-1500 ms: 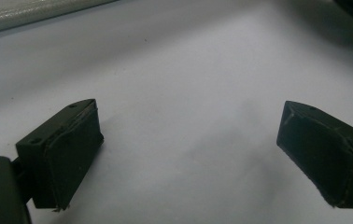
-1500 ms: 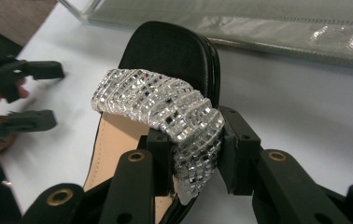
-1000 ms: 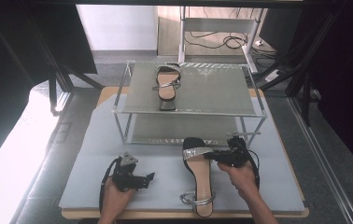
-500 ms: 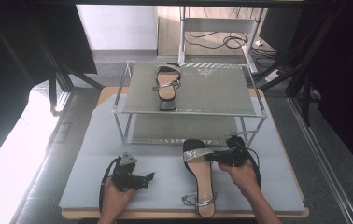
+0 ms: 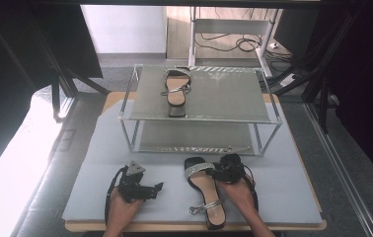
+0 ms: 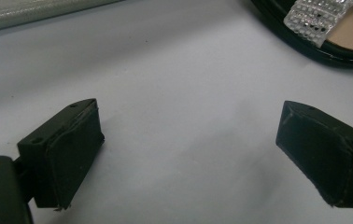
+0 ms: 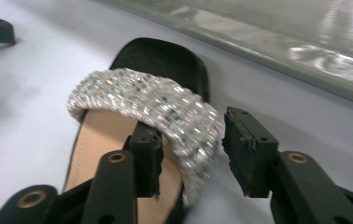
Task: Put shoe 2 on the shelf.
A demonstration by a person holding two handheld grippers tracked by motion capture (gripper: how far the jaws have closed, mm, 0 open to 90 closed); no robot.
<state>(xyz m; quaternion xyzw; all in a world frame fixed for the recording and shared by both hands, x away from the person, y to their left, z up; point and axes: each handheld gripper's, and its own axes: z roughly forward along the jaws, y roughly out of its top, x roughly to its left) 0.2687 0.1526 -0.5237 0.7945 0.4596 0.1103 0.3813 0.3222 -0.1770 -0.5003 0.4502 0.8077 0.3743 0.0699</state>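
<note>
A black sandal with a glittering silver toe strap lies on the grey mat in front of the person, toe toward the rack. My right gripper straddles the strap's side, one jaw under the strap and the other outside it with a gap. Its jaws have just been opening and no longer press on the strap. My left gripper rests on the mat left of the sandal, wide open with nothing between its jaws. The matching sandal sits on the rack's top shelf.
A two-level wire and mesh rack stands at the back of the mat, with its lower shelf edge just beyond the sandal's toe. In the left gripper view the sandal's toe shows at the upper right. Dark frames flank the table.
The right gripper sank toward the mat with the sandal's toe end, and its jaws parted from the strap. The left gripper stayed where it was.
</note>
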